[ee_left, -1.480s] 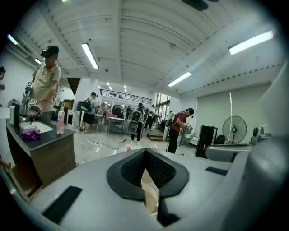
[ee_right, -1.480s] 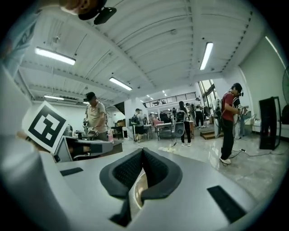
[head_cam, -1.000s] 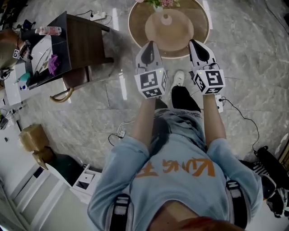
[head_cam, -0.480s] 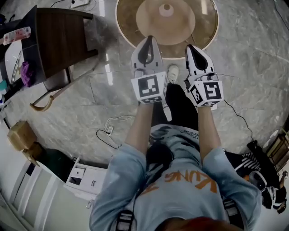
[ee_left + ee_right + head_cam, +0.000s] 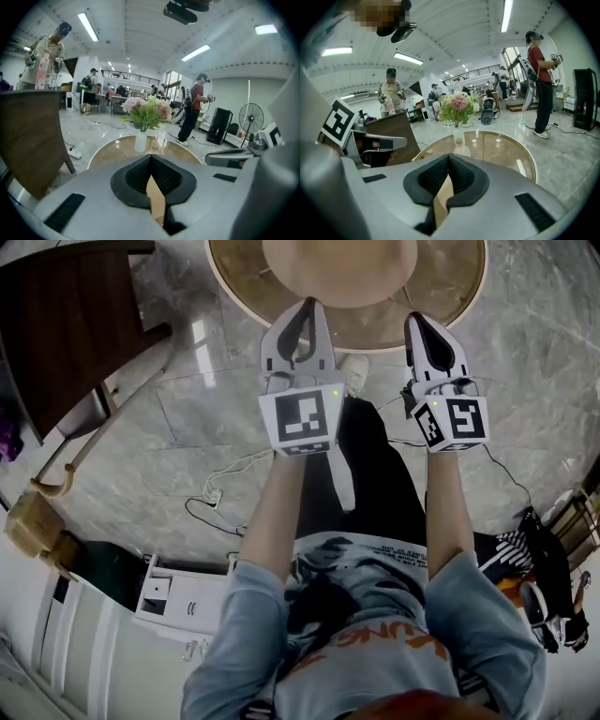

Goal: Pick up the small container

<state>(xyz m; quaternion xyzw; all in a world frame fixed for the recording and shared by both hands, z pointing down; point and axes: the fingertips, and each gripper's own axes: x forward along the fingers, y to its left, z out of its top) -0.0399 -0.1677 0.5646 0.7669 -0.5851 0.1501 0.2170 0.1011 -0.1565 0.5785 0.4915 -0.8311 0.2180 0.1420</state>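
Both are held level, aimed at the table, probably for an approach (nothing grasped). The left gripper (image 5: 150, 160) and right gripper (image 5: 447, 161) have their ribbed black pads pressed together, empty. Beyond them, a glossy round table (image 5: 520, 157) carries a smooth white vase (image 5: 458, 137) mid-top, far from its rim. I cannot pick out the small container.

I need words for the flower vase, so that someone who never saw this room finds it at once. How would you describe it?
Look for the round, glossy brown table on the grey marble floor. Near its far edge stands a small white vase. It alone on that table carries pink flowers and green leaves.
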